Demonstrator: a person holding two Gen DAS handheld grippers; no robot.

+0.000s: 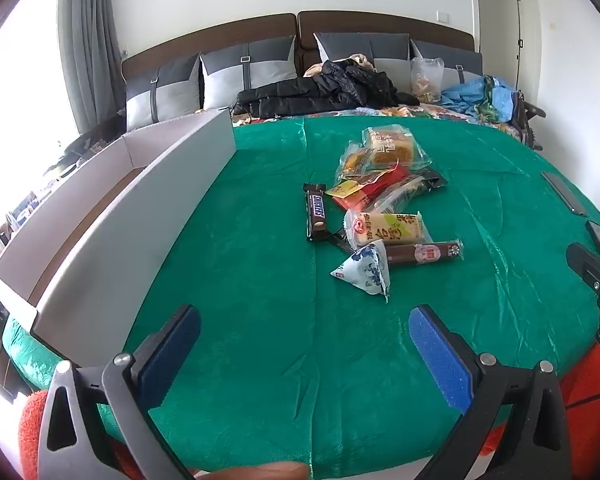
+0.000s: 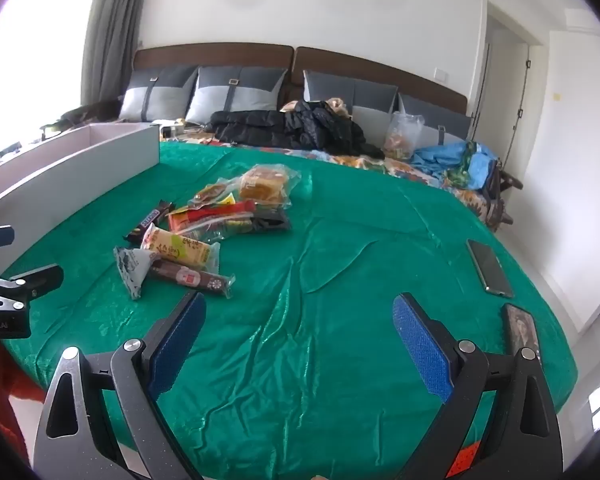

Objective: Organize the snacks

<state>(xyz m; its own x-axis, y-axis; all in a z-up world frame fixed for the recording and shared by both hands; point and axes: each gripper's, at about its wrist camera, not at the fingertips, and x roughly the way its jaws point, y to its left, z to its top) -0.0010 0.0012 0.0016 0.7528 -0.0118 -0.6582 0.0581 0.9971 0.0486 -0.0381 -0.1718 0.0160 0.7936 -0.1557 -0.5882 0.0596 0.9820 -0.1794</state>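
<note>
A heap of wrapped snacks lies on the green cloth: a Snickers bar, a yellow cake pack, a brown sausage stick, a blue-and-white triangular pouch, and a bread pack farthest back. A long white box stands open to the left of the heap. My left gripper hovers open near the cloth's front edge, short of the pouch. My right gripper is open too, over bare cloth to the right of the snacks. Neither gripper holds anything.
Two phones lie on the cloth at the right edge. Behind the cloth a black jacket, a clear bag and blue fabric rest against grey pillows and a brown headboard. An orange sleeve shows below.
</note>
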